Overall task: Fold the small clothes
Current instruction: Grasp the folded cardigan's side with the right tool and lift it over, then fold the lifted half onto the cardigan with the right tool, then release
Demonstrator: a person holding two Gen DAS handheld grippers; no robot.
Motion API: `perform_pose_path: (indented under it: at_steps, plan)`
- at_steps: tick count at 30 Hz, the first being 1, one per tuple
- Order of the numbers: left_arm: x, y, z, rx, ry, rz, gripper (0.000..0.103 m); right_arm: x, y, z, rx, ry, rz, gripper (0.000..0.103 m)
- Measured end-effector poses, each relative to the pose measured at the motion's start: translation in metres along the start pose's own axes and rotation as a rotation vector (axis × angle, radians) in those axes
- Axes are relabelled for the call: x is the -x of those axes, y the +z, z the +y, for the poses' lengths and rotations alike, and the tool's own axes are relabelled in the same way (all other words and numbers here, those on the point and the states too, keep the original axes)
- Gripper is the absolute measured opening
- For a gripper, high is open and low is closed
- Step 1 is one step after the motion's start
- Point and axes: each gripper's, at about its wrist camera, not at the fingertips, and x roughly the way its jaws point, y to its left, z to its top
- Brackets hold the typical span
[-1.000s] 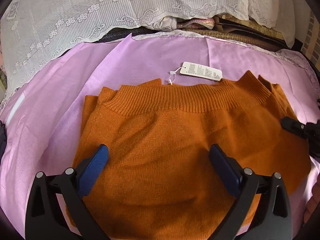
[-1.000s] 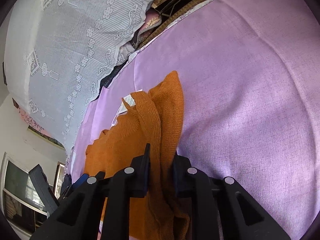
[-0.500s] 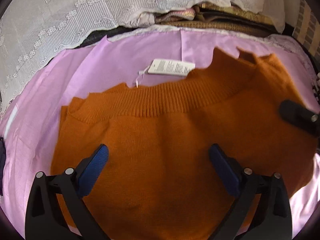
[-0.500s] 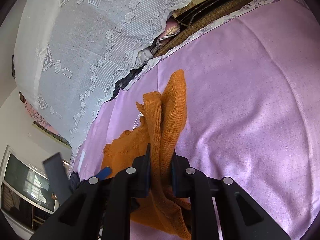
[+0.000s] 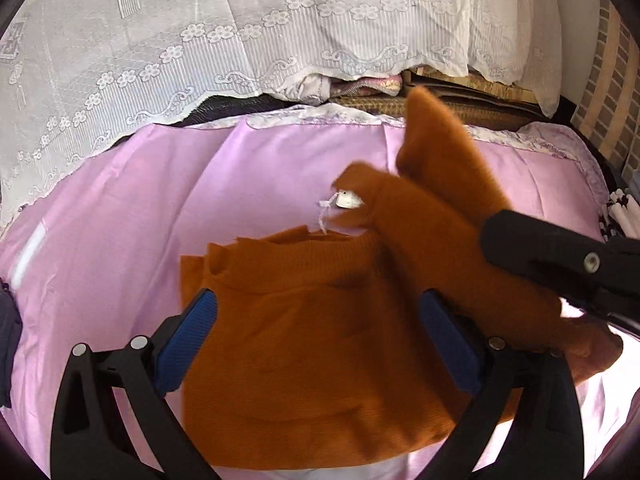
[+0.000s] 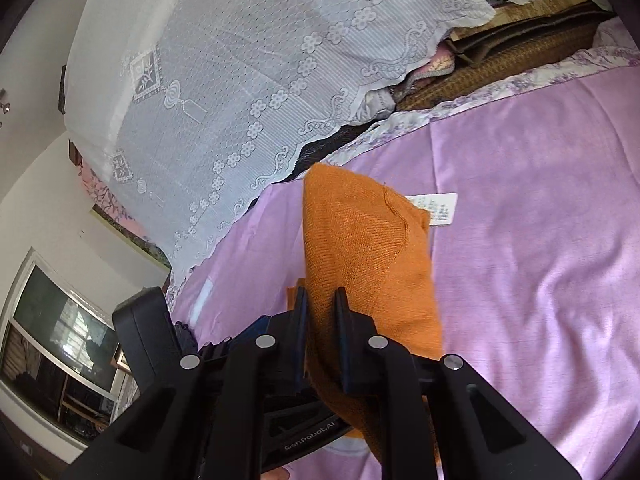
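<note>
An orange knit sweater (image 5: 304,344) lies on the purple sheet (image 5: 120,208), its ribbed collar facing the far side. A white tag (image 5: 347,200) shows by the collar. My left gripper (image 5: 320,320) is open and hovers over the sweater's body, empty. My right gripper (image 6: 321,308) is shut on the sweater's right side (image 6: 360,248) and holds it lifted and swung over the body. In the left wrist view the right gripper (image 5: 560,248) comes in from the right with the raised fold (image 5: 440,184).
A white lace cover (image 5: 240,40) drapes over bedding at the far side. A woven mat and folded fabrics (image 5: 440,96) lie under it. A dark object (image 5: 8,328) sits at the left edge. A window (image 6: 60,344) shows in the right wrist view.
My right gripper has lifted the sweater's right side and carried it leftward over the body, partly covering the tag. My left gripper stays open above the sweater.
</note>
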Motion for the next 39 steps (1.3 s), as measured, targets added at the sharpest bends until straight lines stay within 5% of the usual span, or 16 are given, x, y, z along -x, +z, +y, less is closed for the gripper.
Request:
perform_pose_path:
  at_steps: [4, 10, 13, 16, 22, 23, 24, 26, 32, 37, 39]
  plan:
    - [-0.001, 0.001, 0.034, 0.030, 0.016, -0.003, 0.099, -0.032, -0.005, 0.034, 0.055, -0.029, 0.037, 0.009]
    - [-0.023, -0.018, 0.086, 0.176, -0.092, 0.027, 0.096, -0.068, -0.016, 0.048, 0.052, -0.051, 0.107, 0.004]
    - [-0.021, -0.013, 0.098, 0.206, -0.146, 0.010, 0.082, -0.078, -0.014, 0.049, 0.013, -0.008, 0.112, 0.000]
    - [-0.008, -0.008, 0.098, 0.188, -0.126, -0.055, 0.085, -0.074, -0.008, 0.053, -0.032, 0.059, 0.108, 0.001]
    - [-0.038, -0.017, 0.124, 0.316, -0.230, 0.072, 0.088, -0.042, -0.024, 0.053, 0.188, -0.129, 0.056, 0.008]
    - [-0.045, -0.018, 0.129, 0.348, -0.264, 0.104, 0.088, -0.032, -0.032, 0.053, 0.244, -0.159, 0.037, 0.017]
    - [-0.049, -0.019, 0.132, 0.376, -0.306, 0.128, 0.088, -0.022, -0.042, 0.054, 0.305, -0.190, 0.014, 0.042]
    - [-0.051, -0.018, 0.134, 0.408, -0.378, 0.149, 0.087, -0.003, -0.066, 0.059, 0.449, -0.262, -0.061, 0.065]
    - [-0.048, -0.001, 0.098, 0.303, -0.446, 0.231, 0.088, -0.001, -0.113, 0.063, 0.751, -0.383, -0.057, 0.065]
    - [-0.070, 0.004, 0.066, 0.247, -0.455, 0.323, 0.088, -0.017, -0.110, 0.045, 0.751, -0.427, -0.044, 0.063]
    - [-0.073, 0.010, 0.056, 0.244, -0.482, 0.327, 0.087, -0.021, -0.105, 0.036, 0.734, -0.434, -0.048, 0.049]
